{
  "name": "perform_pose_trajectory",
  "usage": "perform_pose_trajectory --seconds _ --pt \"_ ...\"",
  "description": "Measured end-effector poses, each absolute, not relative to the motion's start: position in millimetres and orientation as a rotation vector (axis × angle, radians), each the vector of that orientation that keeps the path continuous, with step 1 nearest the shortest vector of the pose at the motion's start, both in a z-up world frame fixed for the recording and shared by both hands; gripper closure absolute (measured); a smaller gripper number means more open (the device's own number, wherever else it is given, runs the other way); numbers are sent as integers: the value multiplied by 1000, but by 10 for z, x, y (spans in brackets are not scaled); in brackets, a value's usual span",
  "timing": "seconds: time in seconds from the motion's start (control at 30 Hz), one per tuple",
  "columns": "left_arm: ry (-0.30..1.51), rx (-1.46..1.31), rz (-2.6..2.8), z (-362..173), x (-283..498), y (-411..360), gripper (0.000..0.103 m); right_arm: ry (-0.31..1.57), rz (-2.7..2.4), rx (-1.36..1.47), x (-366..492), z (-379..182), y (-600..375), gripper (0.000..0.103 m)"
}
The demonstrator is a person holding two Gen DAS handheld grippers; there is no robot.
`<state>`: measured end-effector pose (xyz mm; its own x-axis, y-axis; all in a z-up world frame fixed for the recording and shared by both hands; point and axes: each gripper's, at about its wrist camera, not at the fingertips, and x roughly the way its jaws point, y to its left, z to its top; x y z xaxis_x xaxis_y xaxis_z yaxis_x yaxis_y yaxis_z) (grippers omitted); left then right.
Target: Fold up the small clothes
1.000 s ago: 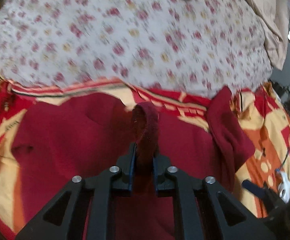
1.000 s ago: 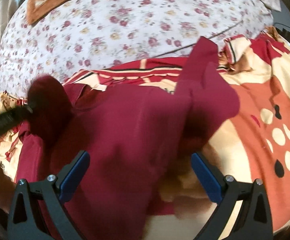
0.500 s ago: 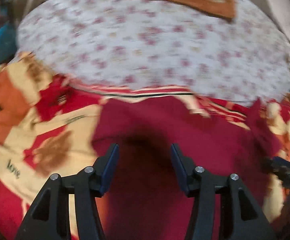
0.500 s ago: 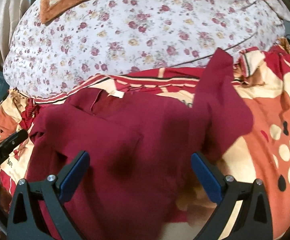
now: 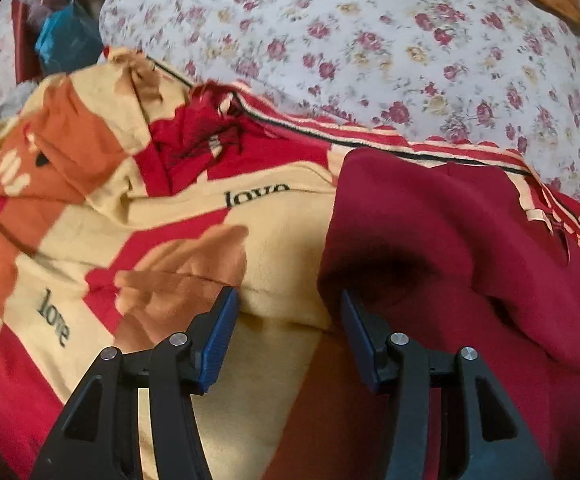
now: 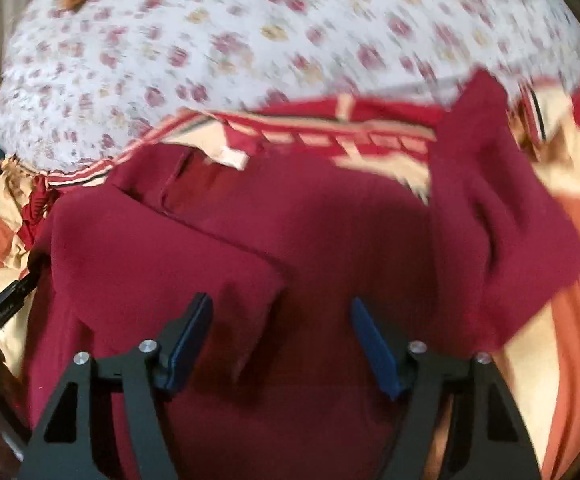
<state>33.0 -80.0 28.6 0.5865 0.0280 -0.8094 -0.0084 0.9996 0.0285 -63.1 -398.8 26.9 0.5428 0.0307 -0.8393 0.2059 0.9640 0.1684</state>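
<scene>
Left claw [image 5: 288, 300] wide apart, gripping nothing, hovering over the left edge of the maroon shirt [image 5: 450, 248]. Left blue pad [image 5: 220, 332] above bare patterned blanket [image 5: 162, 220], right pad just over the shirt's folded edge. Blanket in cream, red and orange, printed twice with "love", rumpled near the top. Behind it, a floral bedsheet [image 5: 370, 40] with small red and yellow roses. Far top left, something blue and crumpled [image 5: 62, 44], too blurred to name.

Over to the right wrist view: right claw [image 6: 282, 312] also spread open, nothing between the pads, poised above the middle of the maroon shirt [image 6: 310, 232]. Shirt lying on the blanket [image 6: 570, 360], left sleeve folded in across the chest, cuff ending just ahead of the left pad. Collar [image 6: 194, 176] up toward the floral bedsheet [image 6: 250, 40], pale label showing beside it. Right sleeve [image 6: 490, 184] flung outward and upward, bunched, not folded in. Black arm of the left claw [image 6: 6, 304] peeking in at the left margin, beside the shirt's edge. View somewhat motion-blurred.
</scene>
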Motion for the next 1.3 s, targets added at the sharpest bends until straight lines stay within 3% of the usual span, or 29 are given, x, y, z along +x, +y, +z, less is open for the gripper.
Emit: perform_pose_trajectory --seconds 0.03,0.13,0.33,0.47,0.57,0.63,0.7,0.9,1.13,1.3 --pt "944 18 23 282 329 -787 71 1019 -76 247 -597 243 -3947 84" --pt "944 7 25 287 328 -772 71 977 -50 178 -629 359 -3885 97" --pt "952 -9 28 279 351 -764 71 840 -164 167 -767 811 -4225 97" --pt "953 3 25 263 376 -799 71 855 -244 160 -612 744 -4449 97" --pt "958 -10 22 263 379 -779 71 960 -250 198 -487 546 -4509 87" --pt "963 -37 10 300 366 -735 71 953 -244 251 -553 553 -4511 59" --pt "948 -63 0 376 328 -698 71 922 -245 265 -655 624 -4489 47" --pt "810 -73 12 622 211 -676 71 924 -38 342 -830 761 -4205 46" --pt "963 22 10 243 417 -836 71 1058 -31 226 -676 380 -3788 46" --pt "947 23 11 273 383 -833 71 1008 -75 318 -1040 511 -4121 44"
